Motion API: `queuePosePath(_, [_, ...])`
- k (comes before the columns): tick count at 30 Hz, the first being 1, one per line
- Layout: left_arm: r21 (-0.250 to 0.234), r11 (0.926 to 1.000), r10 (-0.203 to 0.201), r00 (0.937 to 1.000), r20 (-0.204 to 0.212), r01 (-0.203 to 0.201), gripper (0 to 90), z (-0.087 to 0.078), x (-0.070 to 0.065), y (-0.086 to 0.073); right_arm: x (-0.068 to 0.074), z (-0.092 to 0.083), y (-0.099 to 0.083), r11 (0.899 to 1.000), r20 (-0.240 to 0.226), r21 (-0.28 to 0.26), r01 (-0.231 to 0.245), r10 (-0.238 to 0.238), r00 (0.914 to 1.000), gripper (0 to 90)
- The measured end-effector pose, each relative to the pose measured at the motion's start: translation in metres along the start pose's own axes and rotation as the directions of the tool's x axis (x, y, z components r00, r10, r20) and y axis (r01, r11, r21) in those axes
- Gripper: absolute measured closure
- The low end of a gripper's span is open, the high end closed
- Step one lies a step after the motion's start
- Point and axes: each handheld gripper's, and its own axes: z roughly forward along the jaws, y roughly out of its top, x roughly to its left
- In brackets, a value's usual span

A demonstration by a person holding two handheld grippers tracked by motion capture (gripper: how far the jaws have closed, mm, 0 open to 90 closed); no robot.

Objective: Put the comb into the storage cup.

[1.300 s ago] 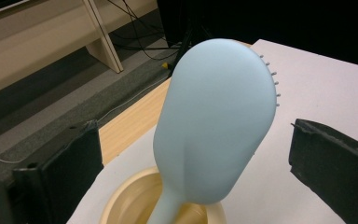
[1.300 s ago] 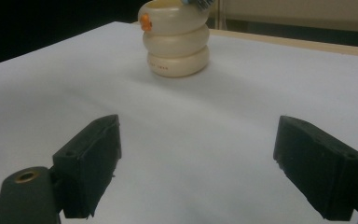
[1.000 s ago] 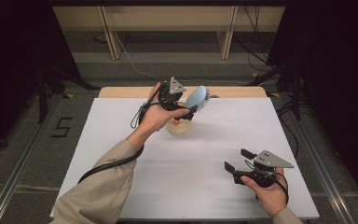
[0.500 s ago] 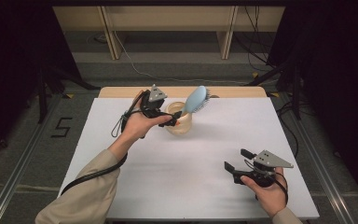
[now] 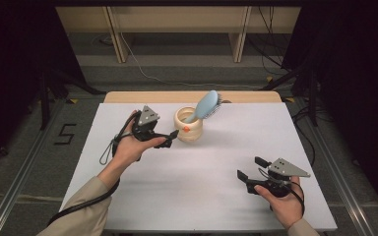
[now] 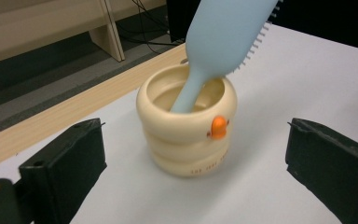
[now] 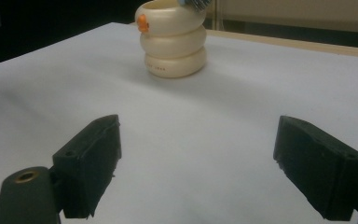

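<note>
A cream ring-shaped cup with an orange dot stands at the far middle of the white table. A light blue hairbrush stands in it handle down, head leaning right over the rim. My left gripper is open just left of the cup, jaws pointing at it, nothing between them. In the left gripper view the cup and brush sit just ahead of the open gripper. My right gripper rests open near the front right; its view shows the cup far ahead of the gripper.
A wooden strip runs along the table's far edge just behind the cup. Beyond it are a wooden frame and cables on the floor. Wide bare tabletop lies between the two grippers.
The left gripper let go of the brush, which now stands in the cup, and drew back left and toward the person. The right gripper has not moved.
</note>
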Motion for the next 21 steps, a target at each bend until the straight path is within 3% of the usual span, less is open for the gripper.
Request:
queuePosePath(9, [-0.008, 0.9998, -0.018, 0.9998, -0.005, 0.018, 4.3, -0.018, 0.002, -0.032, 0.001, 0.0, 0.0, 1.0, 0.001, 0.0, 0.001, -0.001, 1.0, 15.8])
queuePosePath(21, [-0.015, 0.9991, -0.039, 0.9991, -0.014, 0.039, 4.7, -0.032, 0.001, -0.058, 0.001, 0.0, 0.0, 1.0, 0.002, 0.002, 0.003, -0.003, 1.0, 15.8])
